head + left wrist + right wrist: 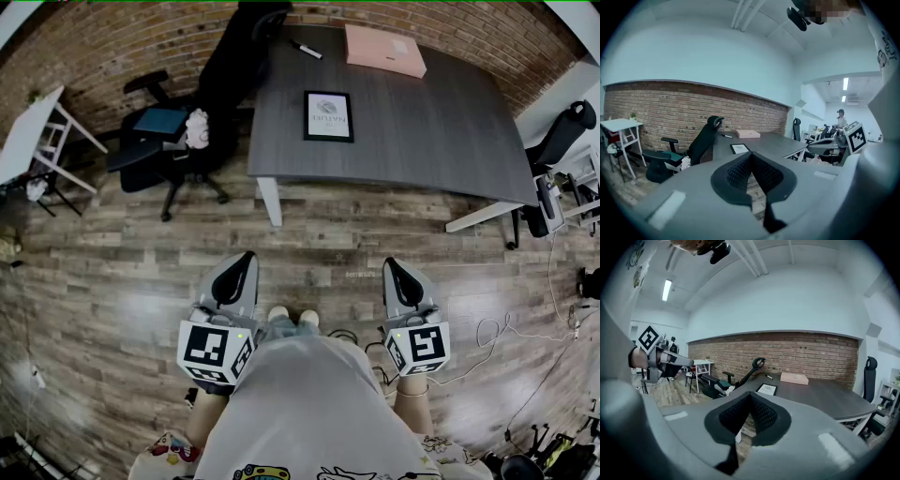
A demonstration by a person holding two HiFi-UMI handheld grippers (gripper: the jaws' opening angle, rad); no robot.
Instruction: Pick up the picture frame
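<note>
Picture frame [328, 116] lies flat on the dark grey surface [441, 141], face up, in the left half and about midway between the near edge and the far one. I hold both tools low over the wooden floor [112, 281], close to my body, and the frame is well apart from each of them, with a strip of floor and the near edge of the surface in between.

From the head view the left gripper [247, 257] and the right gripper [390, 266] point forward side by side, and the frame sits ahead, roughly between their two lines.

In the left gripper view its fingers [733, 174] are pressed together with nothing between them, and the frame shows far off, just above the tips. In the right gripper view the fingers [765, 416] are likewise closed on nothing, with the frame just above and to the right of the tips.

A pink box [384, 50] rests at the far edge of the surface and a pen [307, 49] lies to its left. A black office chair [202, 112] stands beside the left edge, in front of the brick wall [112, 42].
</note>
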